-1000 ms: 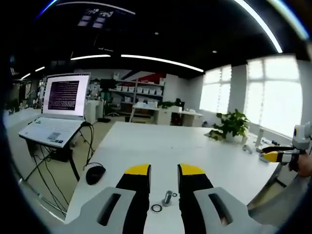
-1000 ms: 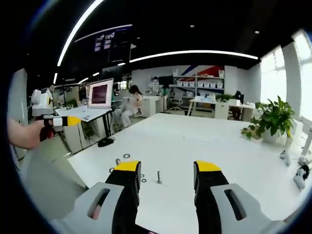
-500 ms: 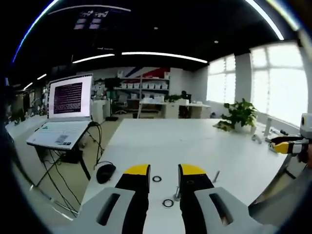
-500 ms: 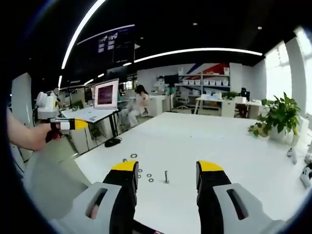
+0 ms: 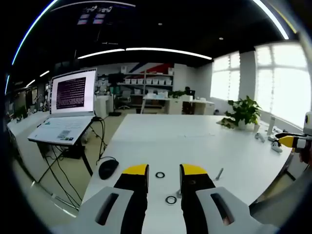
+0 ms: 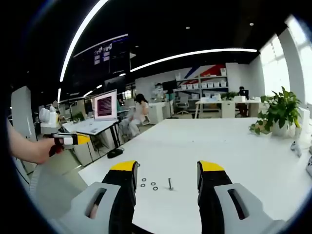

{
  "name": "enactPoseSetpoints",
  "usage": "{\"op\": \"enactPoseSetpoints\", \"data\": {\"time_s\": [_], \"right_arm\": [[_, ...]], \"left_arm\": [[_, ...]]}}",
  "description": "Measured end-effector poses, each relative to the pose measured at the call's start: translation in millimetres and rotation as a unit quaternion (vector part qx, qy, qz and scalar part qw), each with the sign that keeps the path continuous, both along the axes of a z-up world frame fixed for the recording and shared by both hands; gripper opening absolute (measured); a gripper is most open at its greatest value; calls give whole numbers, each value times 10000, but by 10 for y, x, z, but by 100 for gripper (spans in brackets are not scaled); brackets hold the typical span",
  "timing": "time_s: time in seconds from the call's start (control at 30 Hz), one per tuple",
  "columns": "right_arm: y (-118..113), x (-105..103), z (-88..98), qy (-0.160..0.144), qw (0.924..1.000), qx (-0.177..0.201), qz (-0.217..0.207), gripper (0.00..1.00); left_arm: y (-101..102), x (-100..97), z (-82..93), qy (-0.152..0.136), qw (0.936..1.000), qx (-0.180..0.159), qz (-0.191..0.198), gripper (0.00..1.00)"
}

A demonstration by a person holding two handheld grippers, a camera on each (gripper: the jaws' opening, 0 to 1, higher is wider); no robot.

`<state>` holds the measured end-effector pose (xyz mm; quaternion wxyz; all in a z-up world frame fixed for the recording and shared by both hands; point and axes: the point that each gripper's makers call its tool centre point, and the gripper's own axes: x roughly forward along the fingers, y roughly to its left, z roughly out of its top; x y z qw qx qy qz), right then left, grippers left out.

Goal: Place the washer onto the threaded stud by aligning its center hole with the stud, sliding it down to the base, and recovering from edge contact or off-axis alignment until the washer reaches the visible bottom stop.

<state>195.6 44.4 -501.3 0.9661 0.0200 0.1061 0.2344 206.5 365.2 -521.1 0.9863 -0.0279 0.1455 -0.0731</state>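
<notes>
Stud: thin upright threaded metal stud (image 6: 170,184) on the white tabletop (image 6: 234,146)
Washers: small flat metal ring washers (image 6: 148,184) — lying just beside the stud
Left tool (image 5: 163,171): spread, holding nothing
Right tool (image 6: 167,168): spread wide — stud between its jaws, untouched

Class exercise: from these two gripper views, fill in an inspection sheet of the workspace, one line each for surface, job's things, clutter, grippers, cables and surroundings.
Surface: white table, mostly bare.
Job's things: upright stud standing on the table; three loose washers lying flat beside it; none is on the stud yet.
Clutter: black mouse near the table's edge; potted plant at the far side.
Grippers: left gripper open, holding nothing; right gripper open, holding nothing.
Cables: black leads hanging under the laptop stand.
Surroundings: open laptop on a stand, shelves, bright windows, ceiling light strips.
</notes>
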Motion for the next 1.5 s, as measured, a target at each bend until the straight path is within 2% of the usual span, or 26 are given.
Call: {"op": "enactPoseSetpoints", "data": {"time_s": [0.07,0.2,0.3,0.43,0.53,0.67,0.73,0.77,1.03,1.13,1.23,1.37,1.5], "right_arm": [[-23,-18,-76,86,9996,-252,-27,52],[0,25,-29,12,9997,-243,-19,52],[5,3,-72,77,9994,-326,-26,52],[47,-12,-64,75,9993,-355,84,51],[45,-4,-85,121,9992,-369,70,51],[45,0,-61,72,9994,-324,75,51],[56,-10,-72,90,9993,-345,104,51],[62,-16,-71,89,9993,-354,117,51],[60,-8,-89,140,9992,-346,132,51],[54,-6,-87,133,9993,-335,123,51],[79,-6,-89,130,9991,-353,170,51],[96,-11,-103,154,9989,-386,197,51],[77,-9,-104,164,9991,-354,171,51]], "left_arm": [[-81,9,-82,197,9997,26,-171,23],[-208,74,-123,298,9986,124,-423,23],[-266,92,-224,442,9975,159,-532,25],[-271,153,-331,546,9970,91,-549,26],[-270,209,-427,662,9959,159,-594,26],[-247,266,-640,1082,9920,178,-620,29],[-240,264,-803,1470,9865,238,-686,30],[-237,274,-854,1558,9845,329,-733,30],[-292,492,-1174,2081,9711,518,-1043,29],[-311,535,-1312,2321,9629,705,-1181,29],[-323,572,-1416,2437,9569,911,-1289,29],[-330,607,-1551,2655,9519,829,-1281,30],[-383,585,-1709,2988,9383,950,-1461,30]]}}
